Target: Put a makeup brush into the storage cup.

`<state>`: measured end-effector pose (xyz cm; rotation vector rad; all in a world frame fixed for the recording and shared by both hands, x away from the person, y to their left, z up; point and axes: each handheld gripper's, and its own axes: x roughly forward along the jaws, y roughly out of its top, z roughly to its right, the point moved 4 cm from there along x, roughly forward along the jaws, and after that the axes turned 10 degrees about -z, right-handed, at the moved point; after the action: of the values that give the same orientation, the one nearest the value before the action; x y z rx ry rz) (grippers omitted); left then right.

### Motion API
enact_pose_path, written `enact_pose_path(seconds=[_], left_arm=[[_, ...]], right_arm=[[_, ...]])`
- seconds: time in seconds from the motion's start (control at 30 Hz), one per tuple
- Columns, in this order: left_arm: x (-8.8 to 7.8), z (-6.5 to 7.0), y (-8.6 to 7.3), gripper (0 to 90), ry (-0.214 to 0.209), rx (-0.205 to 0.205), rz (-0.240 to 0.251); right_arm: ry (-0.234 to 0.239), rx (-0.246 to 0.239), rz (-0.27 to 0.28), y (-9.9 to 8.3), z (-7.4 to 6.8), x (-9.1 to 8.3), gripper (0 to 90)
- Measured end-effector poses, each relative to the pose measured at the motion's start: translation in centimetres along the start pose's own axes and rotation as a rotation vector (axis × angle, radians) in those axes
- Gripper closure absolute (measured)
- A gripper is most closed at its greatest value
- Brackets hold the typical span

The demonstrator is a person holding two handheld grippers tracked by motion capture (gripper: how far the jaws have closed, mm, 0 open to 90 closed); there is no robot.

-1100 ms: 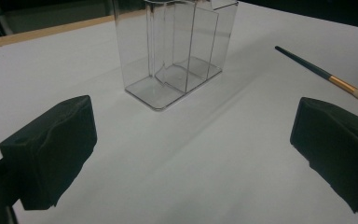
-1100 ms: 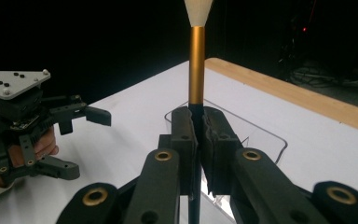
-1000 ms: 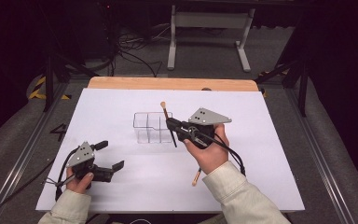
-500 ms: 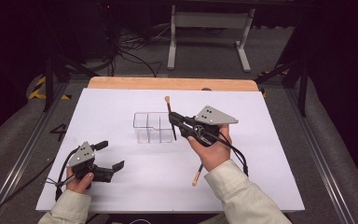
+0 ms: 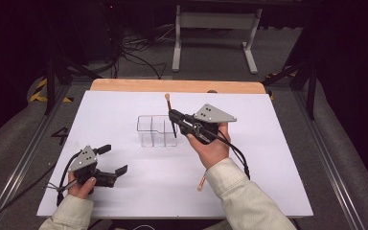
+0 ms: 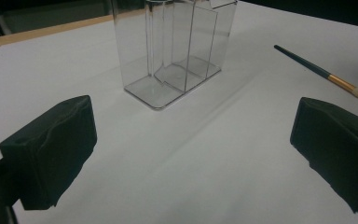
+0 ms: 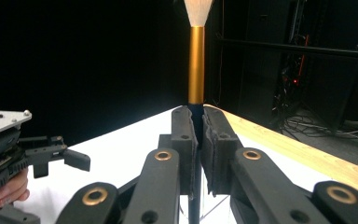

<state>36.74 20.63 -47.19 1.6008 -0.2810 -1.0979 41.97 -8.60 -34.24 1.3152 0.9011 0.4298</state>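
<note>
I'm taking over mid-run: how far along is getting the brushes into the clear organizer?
Done: none; the clear organizer looks empty. In hand: the right gripper is shut on one brush, upright with bristles up, its handle end over the organizer's right end, not visibly inside. Left: lower and release it, then fetch the second brush lying on the table. The left gripper rests open, holding nothing.

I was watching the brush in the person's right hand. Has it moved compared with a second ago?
Yes, slightly. The brush, clamped in the right gripper, has shifted rightward and turned more upright beside the clear organizer, which stayed put.
</note>
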Motion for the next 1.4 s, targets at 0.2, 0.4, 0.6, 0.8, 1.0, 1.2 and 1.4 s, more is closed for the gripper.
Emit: enact_pose_path(seconds=[0.2,0.4,0.6,0.8,1.0,1.2,1.4], left_arm=[[0.1,0.0,0.0,1.0,0.0,-0.001,0.003],[0.1,0.0,0.0,1.0,-0.002,0.001,0.0],[0.2,0.0,0.0,1.0,-0.008,-0.002,0.0],[0.2,0.1,0.0,1.0,-0.01,-0.001,0.004],[0.3,0.1,0.0,0.9,-0.012,0.001,0.001],[0.3,0.1,0.0,1.0,-0.011,0.006,-0.002],[0.3,0.1,0.0,1.0,-0.01,0.009,-0.002]], right_arm=[[-0.002,-0.001,0.003,0.3,0.3,0.7,83.8],[0.003,-0.002,0.02,0.7,0.4,1.4,83.9],[0.014,0.008,0.03,0.9,0.2,2.4,83.8],[0.009,0.018,0.044,0.9,0.3,3.2,83.8],[0.005,0.03,0.058,1.2,0.5,3.6,83.8],[-0.001,0.048,0.065,1.1,0.8,4.2,83.7],[-0.004,0.057,0.085,1.2,0.6,4.8,83.7]])
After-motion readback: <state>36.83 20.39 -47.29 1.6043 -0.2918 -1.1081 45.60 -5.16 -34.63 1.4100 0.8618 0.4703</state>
